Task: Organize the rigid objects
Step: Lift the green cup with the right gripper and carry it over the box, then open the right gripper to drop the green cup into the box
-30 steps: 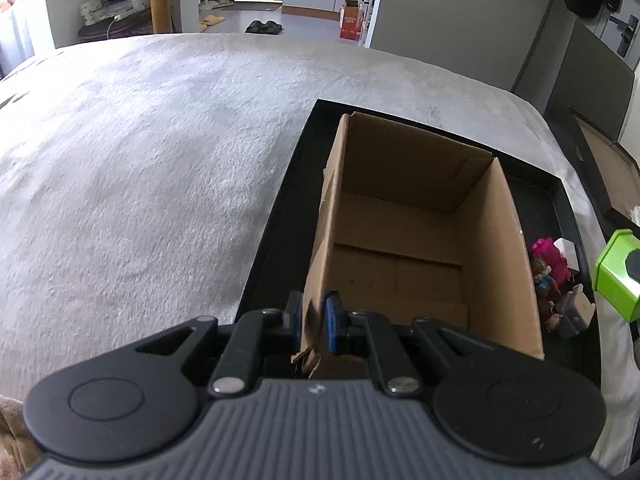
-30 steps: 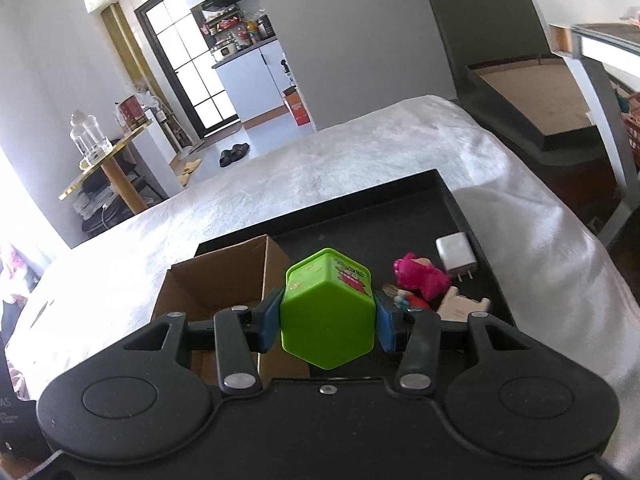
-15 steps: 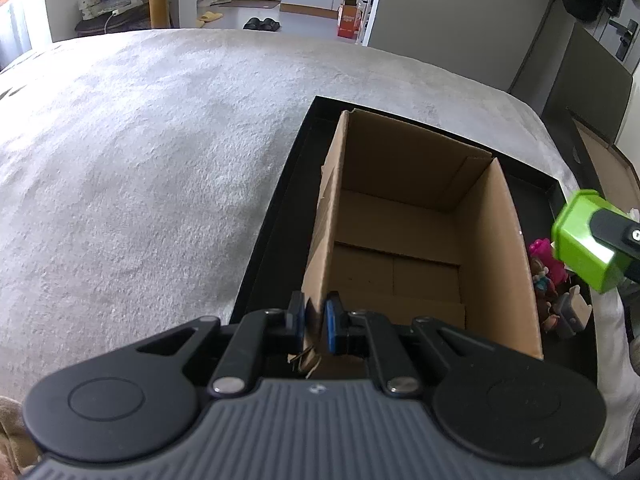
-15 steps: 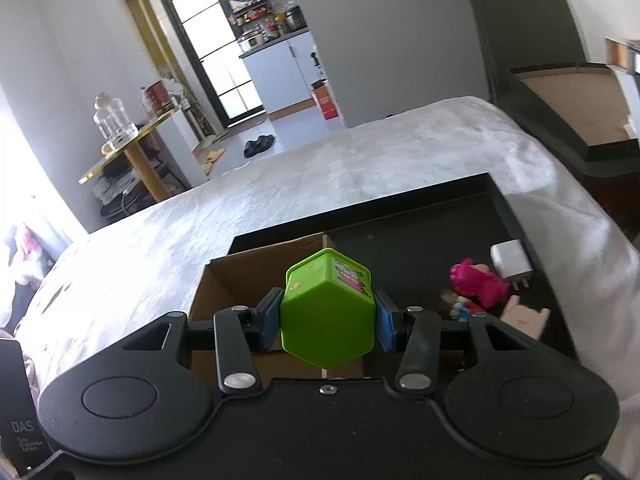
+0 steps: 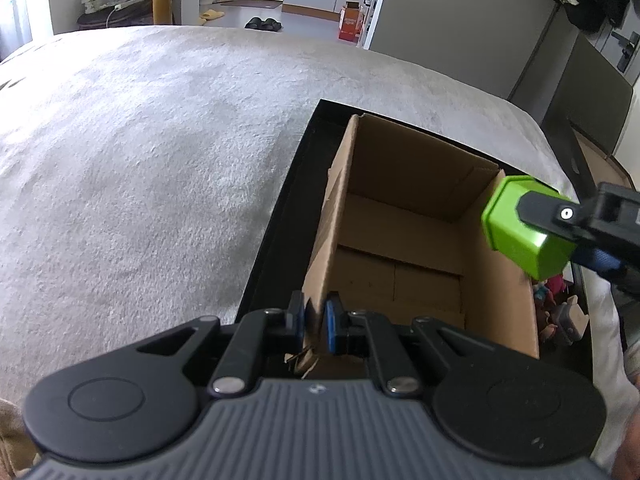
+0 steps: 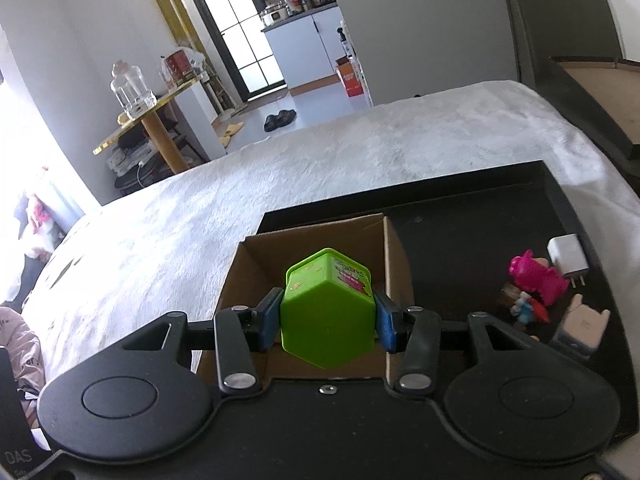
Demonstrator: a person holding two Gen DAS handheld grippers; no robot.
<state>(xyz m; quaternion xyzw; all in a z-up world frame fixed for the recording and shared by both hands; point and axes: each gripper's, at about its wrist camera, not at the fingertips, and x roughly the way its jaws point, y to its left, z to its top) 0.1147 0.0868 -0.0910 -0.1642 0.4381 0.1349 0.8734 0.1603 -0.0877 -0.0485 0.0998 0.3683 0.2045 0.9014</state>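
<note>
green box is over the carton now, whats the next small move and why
Probably lower the right gripper a little, then open it. It holds the green box above the cardboard carton, which looks empty, while the left gripper pinches the carton's wall to steady it.

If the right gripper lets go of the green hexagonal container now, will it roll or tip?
The green container probably won't roll far; its flat facets should stop it. Looks stiff plastic, so it may bounce in the cardboard box.
</note>
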